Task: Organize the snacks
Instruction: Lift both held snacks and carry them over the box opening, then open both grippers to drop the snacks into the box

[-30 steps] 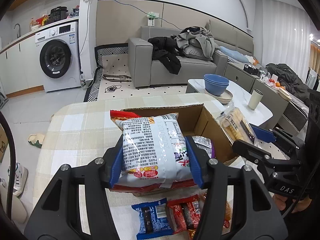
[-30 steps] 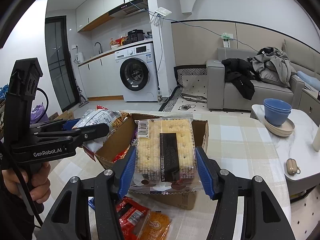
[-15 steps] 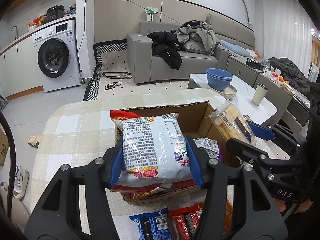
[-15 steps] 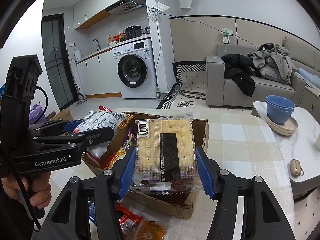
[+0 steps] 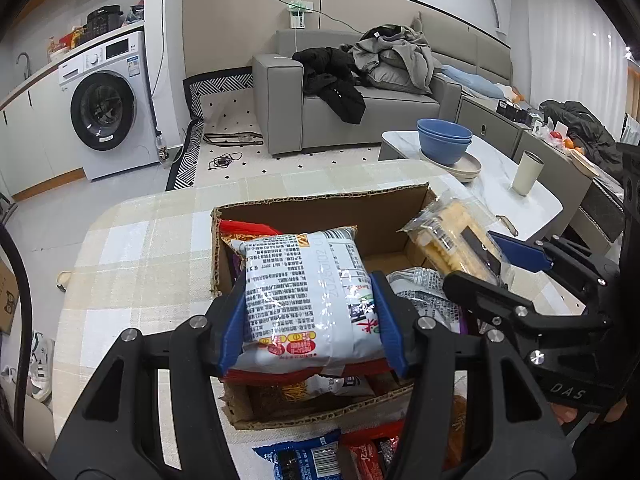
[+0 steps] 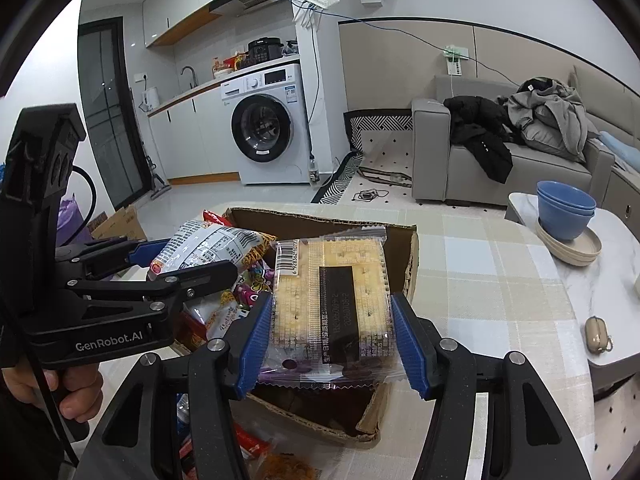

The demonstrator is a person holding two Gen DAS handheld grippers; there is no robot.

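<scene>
Left wrist view shows your left gripper (image 5: 307, 322) partly closed, its blue pads (image 5: 232, 330) pressed against both sides of a white snack bag (image 5: 306, 300) printed with black text and trimmed in red. You hold that bag above the open cardboard box (image 5: 320, 208), over its near left part, with more packets visible beneath it inside the box. To the right, your right gripper (image 5: 496, 264) reaches in over the box's right edge with a clear cracker pack (image 5: 452, 236) between its fingers. Loose wrapped snacks, a blue packet (image 5: 300, 456) and a red one (image 5: 366, 458), lie on the checked tablecloth (image 5: 132, 248) just in front of the box.

From the right wrist view, your right gripper (image 6: 332, 340) is likewise partly closed, its blue pads (image 6: 254, 340) clamped on the two long sides of the cracker pack (image 6: 330, 300), barcode up. It hangs over the near right part of the box (image 6: 320, 216). Your left gripper (image 6: 180, 260) comes in from the left with the white bag (image 6: 208, 246), a hand (image 6: 68, 388) wrapped round its handle. Beyond the table, stacked blue bowls (image 6: 564, 212) sit on a beige plate (image 6: 572, 250).
</scene>
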